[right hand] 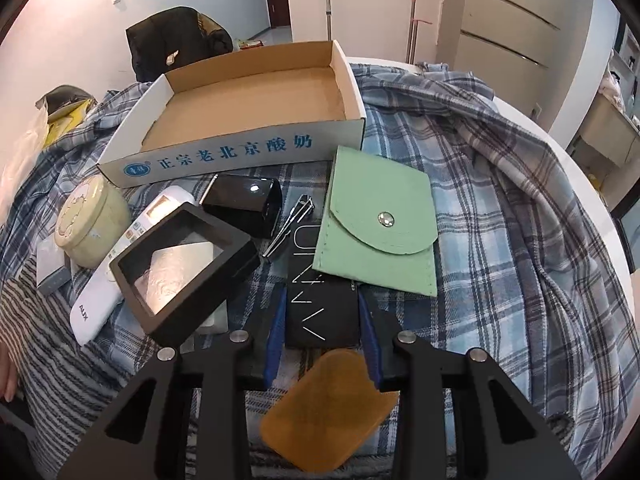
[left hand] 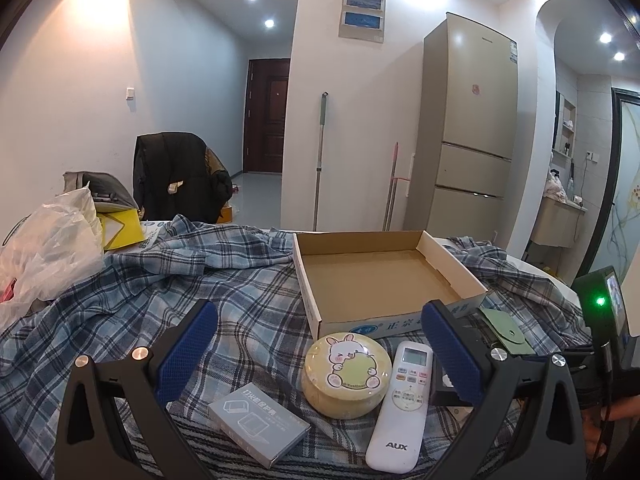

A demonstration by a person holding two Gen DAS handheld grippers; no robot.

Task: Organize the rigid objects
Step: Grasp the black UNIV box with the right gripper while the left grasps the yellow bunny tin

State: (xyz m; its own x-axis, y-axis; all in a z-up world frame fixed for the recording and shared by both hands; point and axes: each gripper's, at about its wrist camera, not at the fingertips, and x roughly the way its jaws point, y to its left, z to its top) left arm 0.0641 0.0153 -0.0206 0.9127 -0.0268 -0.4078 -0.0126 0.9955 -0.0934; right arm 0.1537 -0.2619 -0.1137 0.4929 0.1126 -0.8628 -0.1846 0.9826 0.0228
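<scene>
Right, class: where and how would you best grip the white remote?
Pinch the remote across its narrow sides near the AUX end, coming straight down from above. It lies flat and long. The tin crowds its upper left and the black frame overlaps its middle, so only that end is clear.

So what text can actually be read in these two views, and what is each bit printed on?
"正宗老北京酸奶": front wall of the cardboard box.
"AUX": bottom of the white remote; its button labels are too small to read.
Grey box: a line of white characters, too blurred to read.
Black box between the right gripper's pads: thin white strokes, no clear word.
Round tin: small print under the rabbit, unreadable.
</scene>
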